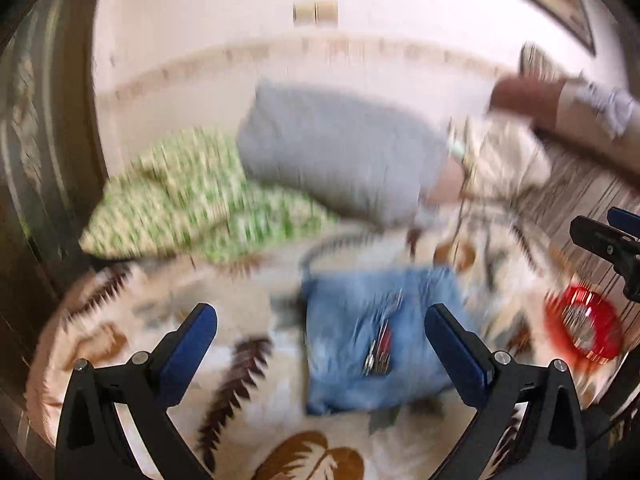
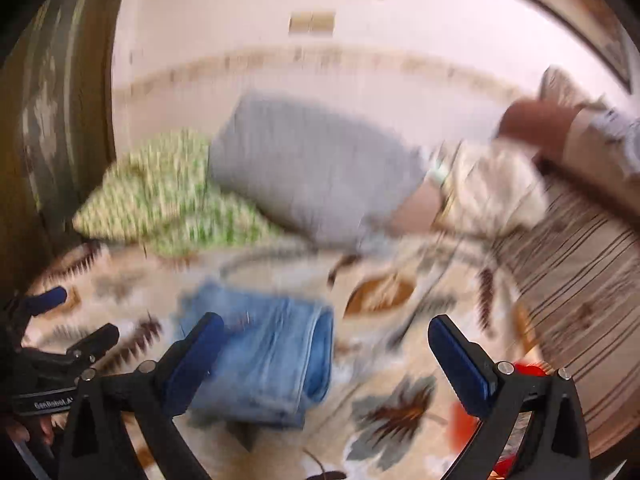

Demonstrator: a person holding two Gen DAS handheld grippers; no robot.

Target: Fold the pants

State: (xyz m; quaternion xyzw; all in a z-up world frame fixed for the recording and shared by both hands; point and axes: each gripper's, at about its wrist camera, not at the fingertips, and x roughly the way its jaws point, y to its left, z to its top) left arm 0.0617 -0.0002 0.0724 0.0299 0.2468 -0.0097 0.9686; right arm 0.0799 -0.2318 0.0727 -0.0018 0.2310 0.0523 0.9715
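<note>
Already folded into a compact bundle, the jeans (image 1: 380, 340) lie on a leaf-patterned blanket (image 1: 256, 400) that covers the bed, and neither tool touches them. They are light blue denim; the left wrist view shows a roughly square packet with a seam and some small metal and red detail on its top face, though motion blur hides what that detail is. From the right wrist view the jeans (image 2: 264, 364) show a rounded fold on their right side, with layers stacked one over another. The left gripper (image 1: 320, 344) hangs above the bundle with its blue-padded fingers spread wide and nothing between them. The right gripper (image 2: 326, 354) is likewise spread wide and empty, its left finger overlapping the near corner of the denim in the picture, though I cannot tell whether it touches. A red round container (image 1: 584, 328) sits on the blanket to the right of the jeans, well apart from them; something silvery shows inside it, too blurred to make out. Beyond the jeans lie a grey pillow (image 1: 340, 148) and, to its left, a green checked pillow (image 1: 192, 200). A striped cloth (image 2: 580, 300) covers the bed on the far right. A person's arm (image 1: 560, 108) reaches in at the upper right.
</note>
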